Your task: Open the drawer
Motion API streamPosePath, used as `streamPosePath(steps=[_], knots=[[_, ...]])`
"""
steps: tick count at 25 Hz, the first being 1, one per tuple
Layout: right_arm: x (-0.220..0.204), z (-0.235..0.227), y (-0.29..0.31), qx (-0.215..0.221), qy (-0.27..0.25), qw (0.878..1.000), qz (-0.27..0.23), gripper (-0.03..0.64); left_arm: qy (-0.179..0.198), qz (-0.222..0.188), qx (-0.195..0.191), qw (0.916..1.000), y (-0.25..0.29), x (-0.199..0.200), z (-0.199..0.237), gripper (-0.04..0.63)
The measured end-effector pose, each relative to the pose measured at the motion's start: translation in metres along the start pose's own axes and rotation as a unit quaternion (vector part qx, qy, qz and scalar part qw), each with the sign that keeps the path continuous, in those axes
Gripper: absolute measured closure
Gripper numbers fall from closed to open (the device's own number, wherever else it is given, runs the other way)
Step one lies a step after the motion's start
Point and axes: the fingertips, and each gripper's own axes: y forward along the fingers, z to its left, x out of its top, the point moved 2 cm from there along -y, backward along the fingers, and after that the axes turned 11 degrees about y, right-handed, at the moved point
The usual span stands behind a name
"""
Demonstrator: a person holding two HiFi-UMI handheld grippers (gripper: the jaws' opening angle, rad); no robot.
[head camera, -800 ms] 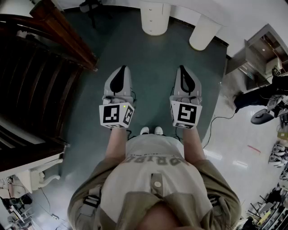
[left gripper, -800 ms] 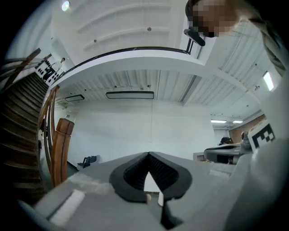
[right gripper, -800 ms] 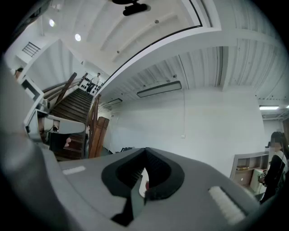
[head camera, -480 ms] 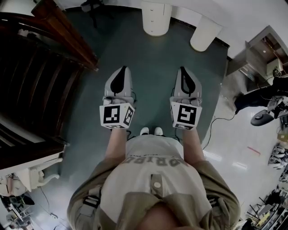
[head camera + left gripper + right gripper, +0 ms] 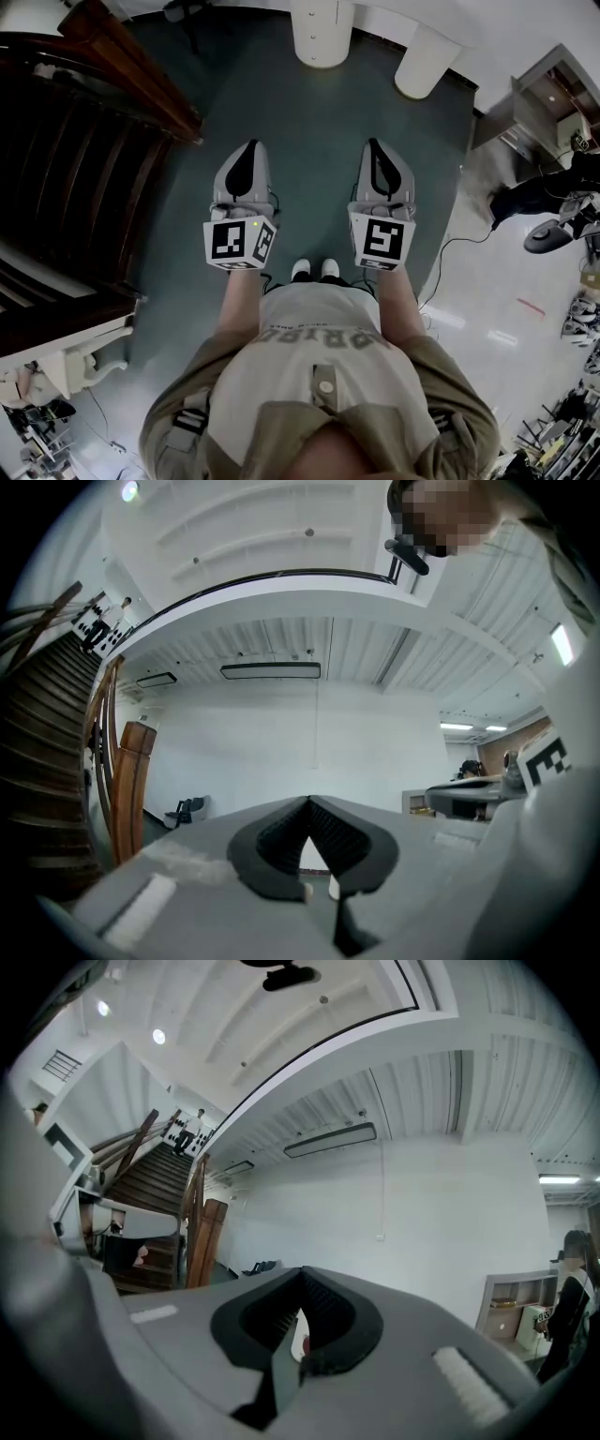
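Head view is showing a white cabinet (image 5: 322,37), likely holding the drawer, standing at the floor's (image 5: 309,112) far edge, straight ahead and well apart from both tools. Pointing level toward it, the left tool (image 5: 251,145) and right tool (image 5: 375,142) are both clenched on nothing, the right sitting slightly nearer.

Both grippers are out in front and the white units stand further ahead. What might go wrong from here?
1. The left gripper and right gripper are both shut and empty; reaching a handle like that would likely just bump it.
2. A dark cable on the floor at the right may trip a step toward the white unit.
3. The wooden stair rail, close on the left, might catch a swing.
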Motion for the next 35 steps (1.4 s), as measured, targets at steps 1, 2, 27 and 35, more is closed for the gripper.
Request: streamPosePath(steps=[1,2,27,35], knots=[[-0.002,-0.003,0.000,-0.003,0.005,1.000,0.003,0.620,-0.002,0.003,0.000,1.0000,0.000,-0.002,-0.002,0.592],[-0.004,-0.007,-0.001,-0.005,0.013,1.000,0.007,0.620,-0.004,0.006,0.000,1.0000,0.001,-0.004,-0.004,0.592],[-0.046,-0.079,0.023,0.001,0.078,0.996,0.032,0.350,-0.009,0.062,0.030,0.9976,0.033,-0.037,-0.001,0.319],[-0.051,-0.068,0.065,-0.015,0.073,0.997,0.028,0.349,-0.010,0.052,0.013,0.9985,0.071,-0.045,0.040,0.319]])
